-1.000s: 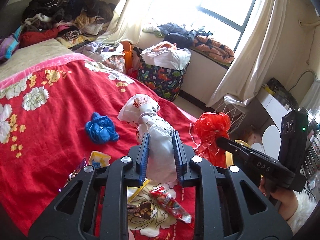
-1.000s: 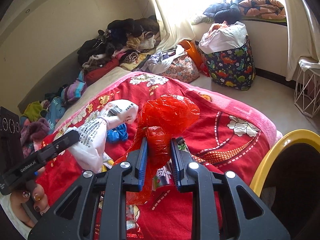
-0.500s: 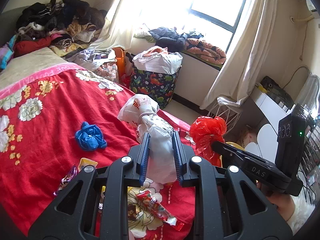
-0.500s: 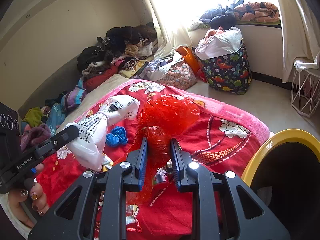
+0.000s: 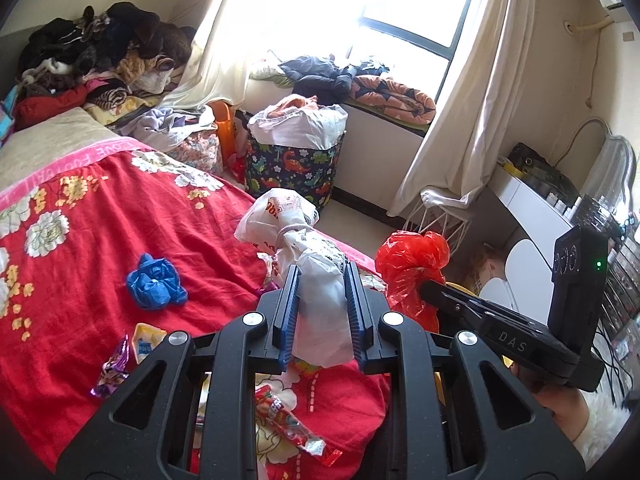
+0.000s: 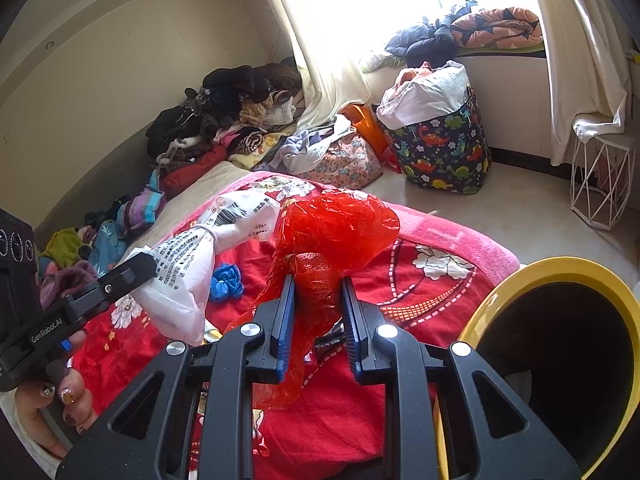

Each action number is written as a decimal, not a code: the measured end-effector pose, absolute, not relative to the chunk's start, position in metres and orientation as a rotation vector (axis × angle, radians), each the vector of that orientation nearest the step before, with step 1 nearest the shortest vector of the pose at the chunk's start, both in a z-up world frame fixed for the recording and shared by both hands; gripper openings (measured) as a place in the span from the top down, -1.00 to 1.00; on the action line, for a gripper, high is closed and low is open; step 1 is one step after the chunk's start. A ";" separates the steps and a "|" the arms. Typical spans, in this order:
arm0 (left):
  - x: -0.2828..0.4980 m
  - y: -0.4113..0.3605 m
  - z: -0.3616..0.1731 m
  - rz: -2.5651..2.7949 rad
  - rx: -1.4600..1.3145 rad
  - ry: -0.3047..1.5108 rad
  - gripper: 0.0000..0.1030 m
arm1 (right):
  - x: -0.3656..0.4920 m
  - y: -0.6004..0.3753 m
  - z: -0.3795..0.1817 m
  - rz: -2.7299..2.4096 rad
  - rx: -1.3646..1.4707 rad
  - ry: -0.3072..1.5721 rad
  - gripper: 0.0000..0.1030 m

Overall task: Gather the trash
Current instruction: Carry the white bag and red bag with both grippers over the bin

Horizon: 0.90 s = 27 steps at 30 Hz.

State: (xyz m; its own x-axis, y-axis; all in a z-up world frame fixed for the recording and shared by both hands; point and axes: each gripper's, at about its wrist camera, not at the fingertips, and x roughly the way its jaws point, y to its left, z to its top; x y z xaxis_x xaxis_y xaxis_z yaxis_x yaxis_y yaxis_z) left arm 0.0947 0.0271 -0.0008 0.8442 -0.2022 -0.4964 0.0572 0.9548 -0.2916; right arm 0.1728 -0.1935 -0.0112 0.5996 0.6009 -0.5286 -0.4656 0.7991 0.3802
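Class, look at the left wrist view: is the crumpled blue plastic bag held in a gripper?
No, the crumpled blue plastic bag lies loose on the red floral blanket.

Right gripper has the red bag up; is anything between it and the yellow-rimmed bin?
Nothing visible does. The red plastic bag, clamped in the right gripper, hangs above the red blanket, and the yellow-rimmed bin sits open just right of it, its mouth unblocked.

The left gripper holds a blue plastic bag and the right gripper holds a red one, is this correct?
Not quite: the left gripper holds a white plastic bag, as the left wrist view shows. The right gripper does hold the red bag.
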 end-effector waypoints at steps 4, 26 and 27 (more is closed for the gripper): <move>0.095 0.020 0.002 -0.149 -0.264 0.545 0.68 | 0.172 -0.201 -0.010 0.612 0.222 0.683 0.59; 0.101 -0.017 0.006 -0.218 -0.232 0.542 0.68 | 0.164 -0.246 -0.006 0.551 0.273 0.650 0.59; 0.102 -0.018 0.006 -0.221 -0.231 0.543 0.68 | 0.163 -0.248 -0.007 0.548 0.275 0.649 0.59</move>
